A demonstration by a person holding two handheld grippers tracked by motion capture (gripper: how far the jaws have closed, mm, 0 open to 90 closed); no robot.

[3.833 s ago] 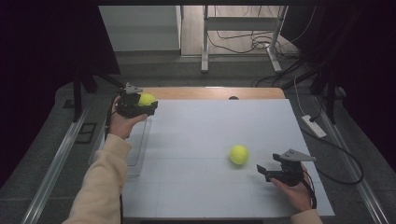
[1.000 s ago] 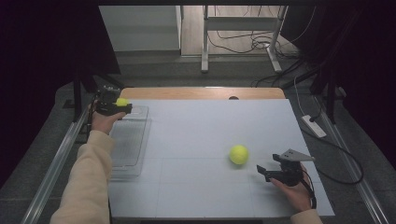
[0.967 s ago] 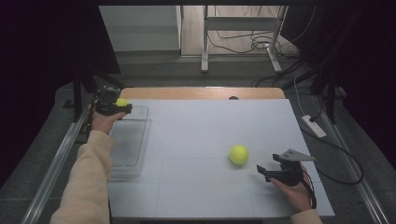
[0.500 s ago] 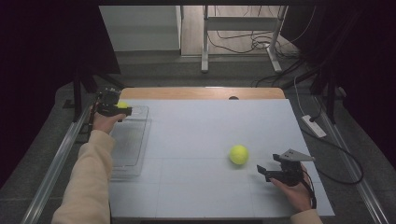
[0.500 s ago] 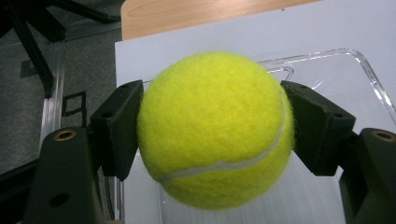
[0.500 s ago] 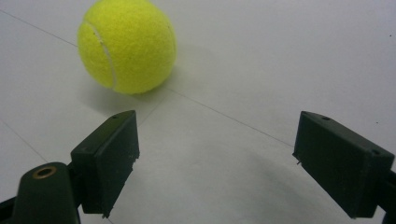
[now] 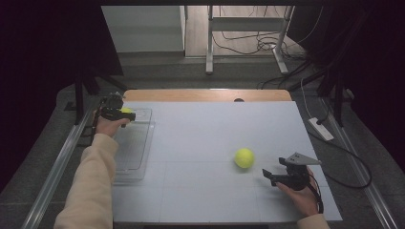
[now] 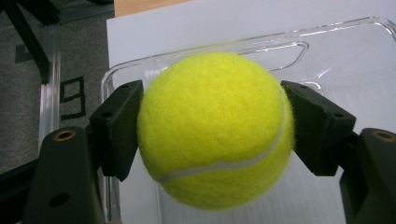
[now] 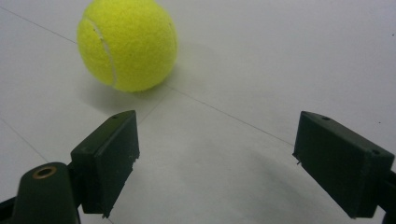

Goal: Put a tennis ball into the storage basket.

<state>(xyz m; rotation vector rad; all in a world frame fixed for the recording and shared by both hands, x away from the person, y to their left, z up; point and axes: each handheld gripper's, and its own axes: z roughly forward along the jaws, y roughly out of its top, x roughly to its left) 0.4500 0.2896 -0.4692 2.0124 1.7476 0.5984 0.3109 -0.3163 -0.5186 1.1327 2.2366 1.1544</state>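
White-topped bench, dark room, cables on the floor behind it. My left claw is clamped on a fuzzy yellow tennis ball over the clear plastic tray at the bench's left edge. Right claw spread wide, empty, near a second yellow tennis ball resting on the bench.

In your left gripper view, the held tennis ball hides the inner faces of both jaws and much of the clear tray, whose far corner the frame's edge cuts off. From the high view, that ball is a small yellow speck behind your left gripper; whether it touches the tray is too small to tell
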